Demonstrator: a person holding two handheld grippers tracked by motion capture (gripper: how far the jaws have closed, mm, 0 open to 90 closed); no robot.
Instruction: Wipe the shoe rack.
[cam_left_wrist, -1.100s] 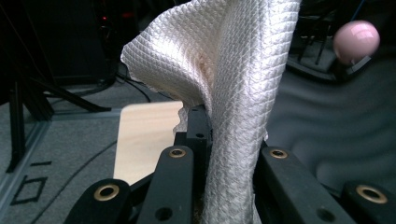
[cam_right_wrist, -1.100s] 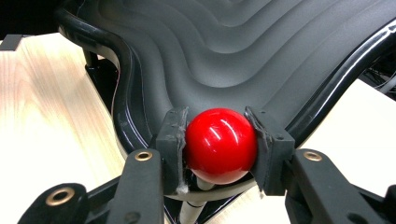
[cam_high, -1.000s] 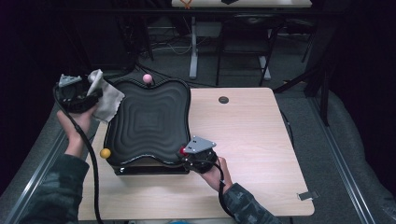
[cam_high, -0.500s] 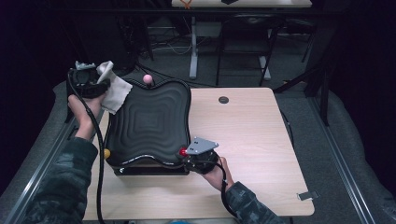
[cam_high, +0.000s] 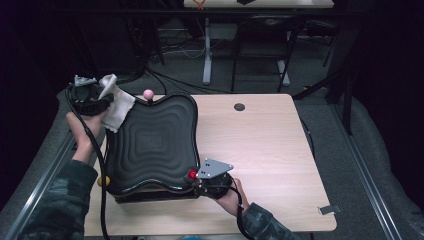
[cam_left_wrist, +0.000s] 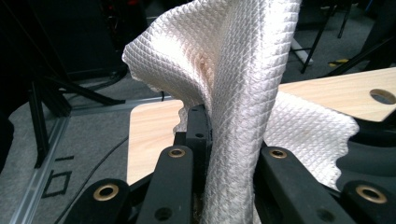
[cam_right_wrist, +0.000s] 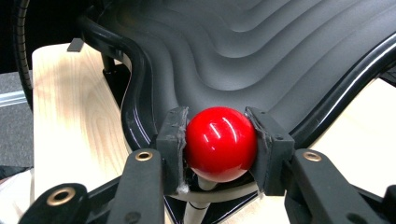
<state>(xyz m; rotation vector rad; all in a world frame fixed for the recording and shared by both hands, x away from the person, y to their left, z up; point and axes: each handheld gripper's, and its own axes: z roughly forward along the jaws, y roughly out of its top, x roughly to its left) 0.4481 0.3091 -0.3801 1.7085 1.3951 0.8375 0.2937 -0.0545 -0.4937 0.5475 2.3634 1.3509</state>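
A wooden table (cam_high: 270, 150) is seen before a dark room of stands and cables. On its left part a black rippled tray (cam_high: 150, 145) is set, its ridged hollow bare. A white waffle-weave cloth (cam_left_wrist: 233, 93) is pinched between the closed jaws of the left gripper (cam_high: 87, 97) and is draped over the tray's far left corner. The red ball knob (cam_right_wrist: 220, 142) at the tray's near right corner is clamped by the right gripper (cam_right_wrist: 219, 149). A pink knob (cam_high: 148, 93) and a half-hidden yellow knob (cam_high: 103, 181) are made out at other corners.
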